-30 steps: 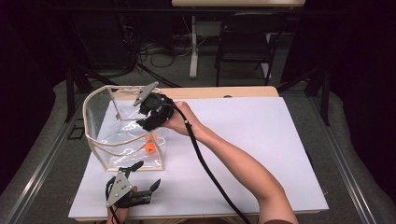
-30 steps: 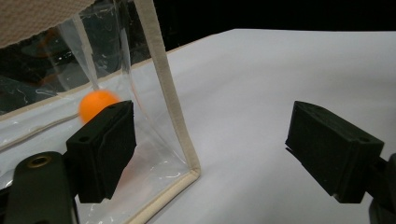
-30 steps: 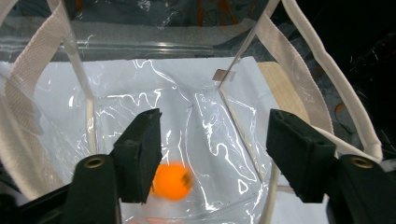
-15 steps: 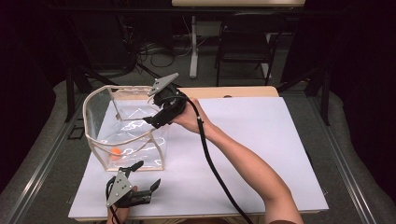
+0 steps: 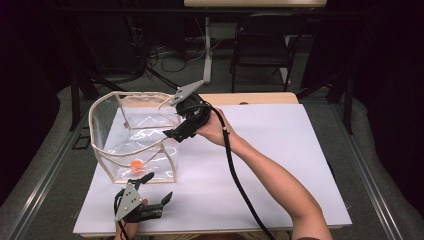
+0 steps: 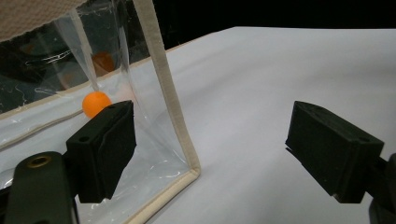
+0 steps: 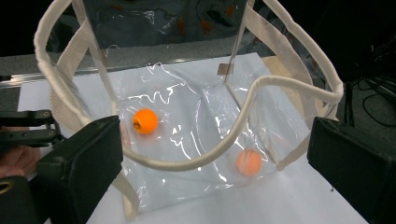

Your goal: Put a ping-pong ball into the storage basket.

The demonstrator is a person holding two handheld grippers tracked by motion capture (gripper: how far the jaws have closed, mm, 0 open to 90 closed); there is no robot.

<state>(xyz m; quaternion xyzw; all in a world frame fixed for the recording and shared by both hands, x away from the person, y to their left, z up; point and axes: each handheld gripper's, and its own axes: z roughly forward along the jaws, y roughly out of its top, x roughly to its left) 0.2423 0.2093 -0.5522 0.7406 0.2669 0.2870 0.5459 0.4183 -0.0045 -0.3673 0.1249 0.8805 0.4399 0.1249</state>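
No legible text, label, brand, number or sign in any view. Clear plastic bag with beige fabric trim (image 5: pixel 132 135): unmarked. Orange ball (image 7: pixel 145 121): small dark mark on surface, unreadable. White table sheet (image 5: pixel 280 150): blank.

The high view is looking forward and down over the white table (image 5: pixel 280 165). The left gripper view is sitting low, close by the clear bag (image 6: pixel 116 60). The right gripper view is peering down into that bag (image 7: pixel 196 116); all three are sharing it.
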